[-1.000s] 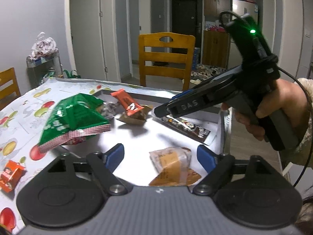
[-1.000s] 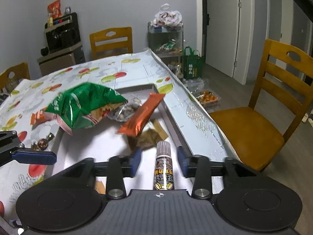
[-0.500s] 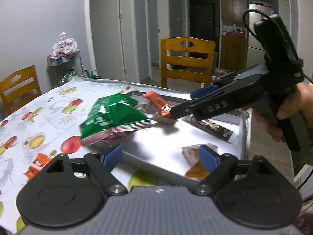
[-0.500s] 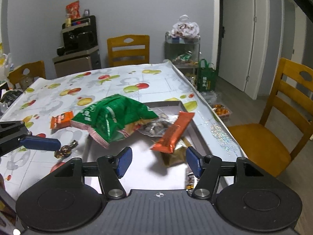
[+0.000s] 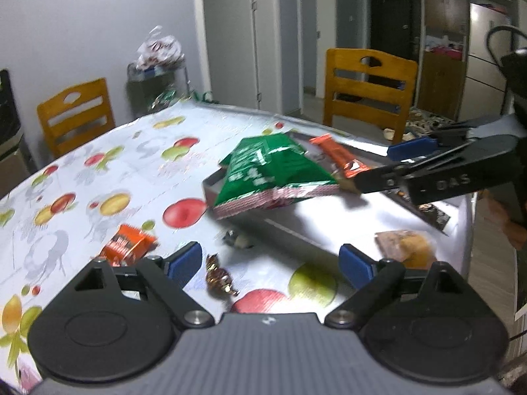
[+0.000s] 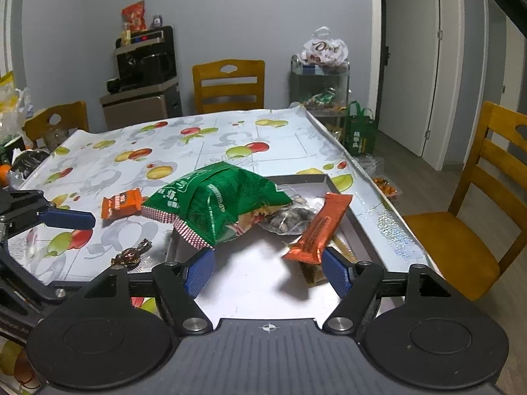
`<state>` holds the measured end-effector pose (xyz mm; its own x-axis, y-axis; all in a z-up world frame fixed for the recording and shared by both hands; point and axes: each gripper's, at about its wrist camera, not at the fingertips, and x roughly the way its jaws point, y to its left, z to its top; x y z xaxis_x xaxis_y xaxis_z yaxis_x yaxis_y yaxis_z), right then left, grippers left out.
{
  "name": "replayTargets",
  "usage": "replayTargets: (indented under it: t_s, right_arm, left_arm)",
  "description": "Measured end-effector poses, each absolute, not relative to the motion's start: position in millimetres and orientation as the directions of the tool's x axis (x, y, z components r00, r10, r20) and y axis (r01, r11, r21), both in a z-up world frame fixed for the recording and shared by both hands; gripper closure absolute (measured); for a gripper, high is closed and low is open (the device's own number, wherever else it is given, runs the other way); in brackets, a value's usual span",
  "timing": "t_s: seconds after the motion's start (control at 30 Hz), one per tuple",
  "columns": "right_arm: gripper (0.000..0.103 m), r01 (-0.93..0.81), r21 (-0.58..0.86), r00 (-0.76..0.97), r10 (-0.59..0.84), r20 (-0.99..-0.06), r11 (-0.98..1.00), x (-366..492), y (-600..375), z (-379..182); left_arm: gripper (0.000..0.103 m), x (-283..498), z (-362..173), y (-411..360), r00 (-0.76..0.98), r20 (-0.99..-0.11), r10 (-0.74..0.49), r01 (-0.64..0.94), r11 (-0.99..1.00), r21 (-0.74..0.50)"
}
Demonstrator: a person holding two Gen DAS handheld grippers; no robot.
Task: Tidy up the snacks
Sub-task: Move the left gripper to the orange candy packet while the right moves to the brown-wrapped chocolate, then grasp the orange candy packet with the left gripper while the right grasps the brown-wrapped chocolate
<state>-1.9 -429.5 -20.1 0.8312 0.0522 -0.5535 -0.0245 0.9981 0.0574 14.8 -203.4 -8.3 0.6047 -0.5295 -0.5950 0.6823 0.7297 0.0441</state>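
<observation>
Left gripper: the left gripper [image 5: 270, 261], with blue pads, fills the lower middle of the left wrist view; its jaws are spreading apart with nothing pinched between them, only tablecloth showing in the gap.
Right gripper: the right gripper [image 6: 268, 271] sits in the lower middle of its own view; its jaws are widening, empty, over the white tray floor. In the left wrist view it reaches in from the right edge.
Tray: a shallow grey metal tray with a white floor [image 6: 257, 283] lies at centre right of the right wrist view, near the table's right edge.
Green bag: a large crinkled green foil snack bag with a red-and-white checked seam [image 6: 217, 204] rests tilted on the tray's left rim, partly overhanging the cloth.
Orange bar: a long orange wrapped bar [image 6: 321, 227] leans inside the tray, right of the green bag.
Clear packet: a small clear packet of dark nuts [image 6: 290, 219] lies between bag and bar.
Small orange packet: a small square orange wrapper [image 5: 126, 245] lies on the cloth, left of the tray, at lower left of the left wrist view.
Brown candy: a twisted brown-and-gold foil candy [image 5: 219, 278] lies on the cloth just beside the left gripper's left pad.
Tan snack: a tan wrapped snack [image 5: 403, 242], blurred, sits in the tray's near corner.
Table: a fruit-print plastic tablecloth [image 6: 197, 138] covers it.
</observation>
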Motion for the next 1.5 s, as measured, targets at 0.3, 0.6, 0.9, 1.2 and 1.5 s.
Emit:
replayTargets:
  t_s: [0.3, 0.6, 0.9, 1.2, 1.5]
  right_arm:
    - [0.024, -0.050, 0.090, 0.830, 0.092, -0.550, 0.995, -3, -420, -16]
    - [0.021, -0.083, 0.100, 0.841, 0.124, -0.526, 0.992, -9, -397, -2]
    - [0.019, -0.173, 0.087, 0.821, 0.193, -0.537, 0.981, -6, -355, -4]
    - [0.019, -0.239, 0.073, 0.766, 0.235, -0.599, 0.968, 16, -310, -21]
    - [0.019, -0.245, 0.046, 0.737, 0.217, -0.640, 0.968, 42, -287, -37]
  left_arm:
    - [0.012, 23, -2, -196, 0.643, -0.600, -0.477, 0.652, 0.751, 0.101]
    - [0.012, 66, 30, -155, 0.755, -0.511, -0.412, 0.509, 0.858, 0.061]
    - [0.012, 117, 21, -105, 0.830, -0.485, -0.275, 0.314, 0.949, 0.000]
    - [0.012, 157, -35, -98, 0.793, -0.528, -0.304, 0.310, 0.947, -0.081]
    - [0.011, 158, -54, -126, 0.775, -0.532, -0.341, 0.403, 0.915, 0.001]
